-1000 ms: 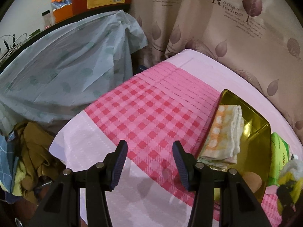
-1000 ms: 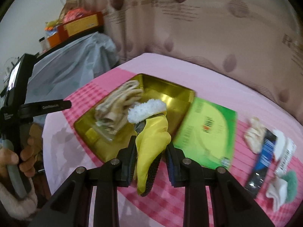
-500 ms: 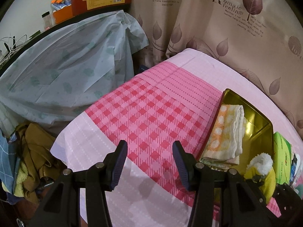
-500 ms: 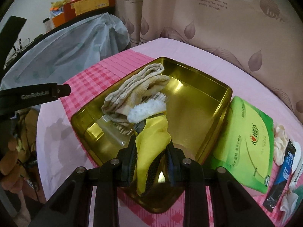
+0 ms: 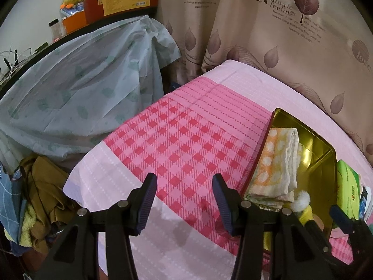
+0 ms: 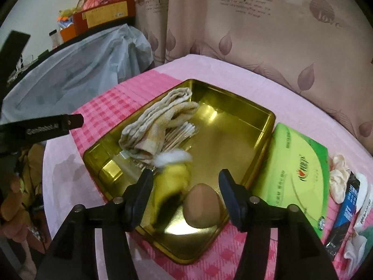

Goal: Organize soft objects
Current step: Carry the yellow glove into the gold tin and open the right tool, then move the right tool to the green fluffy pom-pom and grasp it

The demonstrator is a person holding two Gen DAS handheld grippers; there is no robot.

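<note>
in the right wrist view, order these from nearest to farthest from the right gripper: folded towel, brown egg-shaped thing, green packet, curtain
From the right gripper:
1. brown egg-shaped thing, between the fingers, in the tin
2. folded towel, ahead left, in the tin
3. green packet, right, beside the tin
4. curtain, behind everything

Both grippers' fingers (image 5: pixel 149 194) (image 6: pixel 227 194) spread apart

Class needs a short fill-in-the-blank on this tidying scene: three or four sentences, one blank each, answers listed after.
1. The yellow soft item with the white fluffy cuff lies inside the ______-coloured tin.
2. The right gripper has its jaws ______, with the yellow item between them, not clamped.
3. The folded towel rests in the tin, against its ______ wall in the right wrist view.
4. Beside the tin, on its right, lies a ______ packet.

Missing words: gold; open; left; green
</note>
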